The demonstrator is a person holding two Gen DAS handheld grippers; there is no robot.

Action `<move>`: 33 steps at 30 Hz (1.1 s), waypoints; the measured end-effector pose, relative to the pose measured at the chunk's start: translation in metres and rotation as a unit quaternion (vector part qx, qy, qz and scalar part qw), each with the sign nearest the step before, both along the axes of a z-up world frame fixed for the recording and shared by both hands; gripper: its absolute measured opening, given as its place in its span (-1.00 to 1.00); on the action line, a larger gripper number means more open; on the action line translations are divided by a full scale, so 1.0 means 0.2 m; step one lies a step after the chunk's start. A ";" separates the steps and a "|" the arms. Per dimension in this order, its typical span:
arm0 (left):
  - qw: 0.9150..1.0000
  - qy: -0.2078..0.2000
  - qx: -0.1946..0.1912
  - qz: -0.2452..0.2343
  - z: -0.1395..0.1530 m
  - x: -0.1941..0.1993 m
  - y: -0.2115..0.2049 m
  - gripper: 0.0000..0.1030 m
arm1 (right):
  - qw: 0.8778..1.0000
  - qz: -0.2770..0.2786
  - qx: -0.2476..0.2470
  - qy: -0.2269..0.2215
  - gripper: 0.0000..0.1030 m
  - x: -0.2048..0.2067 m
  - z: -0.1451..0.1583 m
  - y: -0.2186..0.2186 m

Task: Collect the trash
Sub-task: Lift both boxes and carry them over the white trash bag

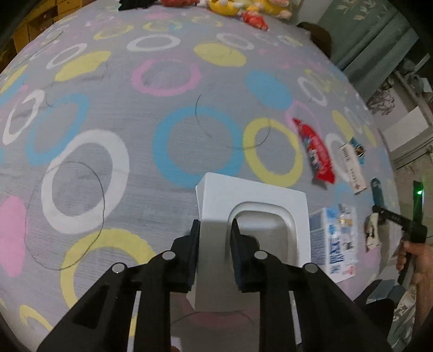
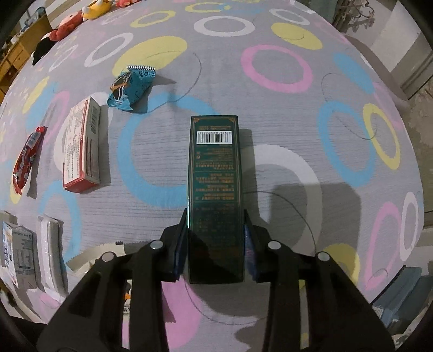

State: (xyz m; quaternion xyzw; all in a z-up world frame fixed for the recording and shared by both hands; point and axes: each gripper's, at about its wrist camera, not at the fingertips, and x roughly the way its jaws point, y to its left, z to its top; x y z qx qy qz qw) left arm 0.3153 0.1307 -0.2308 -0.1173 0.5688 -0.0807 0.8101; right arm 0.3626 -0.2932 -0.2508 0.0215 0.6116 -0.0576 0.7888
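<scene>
My left gripper (image 1: 215, 224) is shut on the rim of a white plastic bin (image 1: 254, 200), held above the grey ring-patterned bedspread. My right gripper (image 2: 215, 216) is shut on a long dark green box (image 2: 215, 173) with a barcode label, held over the bedspread; this box also shows at the right of the left wrist view (image 1: 378, 191). Loose trash lies on the bed: a red snack wrapper (image 2: 25, 159) (image 1: 315, 151), a white and red carton (image 2: 81, 146) (image 1: 351, 169), a blue crumpled packet (image 2: 130, 86) and a white and blue leaflet (image 1: 335, 238).
Plush toys (image 1: 243, 8) lie at the far edge of the bed. A white serrated wrapper (image 2: 92, 250) lies under my right gripper, left side. A wooden dresser (image 2: 13, 54) stands far left; a radiator and wall (image 1: 411, 108) are beyond the bed's right side.
</scene>
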 end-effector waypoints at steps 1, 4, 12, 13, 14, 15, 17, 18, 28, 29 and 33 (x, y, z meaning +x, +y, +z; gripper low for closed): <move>1.000 -0.003 -0.001 0.003 0.01 0.00 0.00 -0.58 | 1.000 0.002 -0.005 -0.001 -0.33 0.00 0.02 0.01; 1.000 -0.008 -0.008 0.013 0.03 0.00 0.04 -0.58 | 1.000 0.002 -0.009 -0.004 -0.33 -0.04 0.05 -0.04; 1.000 -0.022 -0.005 0.009 0.08 -0.02 0.03 -0.58 | 1.000 0.006 -0.007 -0.025 -0.33 -0.12 0.16 -0.01; 1.000 -0.025 -0.005 0.010 0.10 -0.03 0.03 -0.58 | 1.000 0.007 -0.006 -0.027 -0.33 -0.12 0.15 0.00; 1.000 -0.028 -0.005 0.011 0.11 -0.03 0.03 -0.58 | 1.000 0.007 -0.006 -0.028 -0.33 -0.12 0.15 0.01; 0.999 -0.030 -0.005 0.012 0.11 -0.04 0.04 -0.58 | 1.000 0.008 -0.003 -0.030 -0.33 -0.13 0.16 0.02; 0.999 -0.029 -0.003 0.018 0.11 -0.05 0.04 -0.58 | 0.999 0.014 -0.002 -0.032 -0.33 -0.18 0.16 0.01; 0.999 -0.030 0.001 0.023 0.12 -0.06 0.04 -0.58 | 0.999 0.017 -0.002 -0.033 -0.33 -0.19 0.16 0.02; 0.998 -0.046 0.017 0.025 0.15 -0.19 -0.05 -0.58 | 0.998 0.028 0.008 -0.046 -0.33 -0.34 0.13 0.02; 0.998 -0.049 0.019 0.025 0.16 -0.21 -0.06 -0.58 | 0.998 0.031 0.009 -0.048 -0.33 -0.33 0.12 -0.07; 0.998 -0.053 0.021 0.024 0.16 -0.30 -0.09 -0.58 | 0.998 0.032 0.015 -0.056 -0.33 -0.41 0.13 -0.11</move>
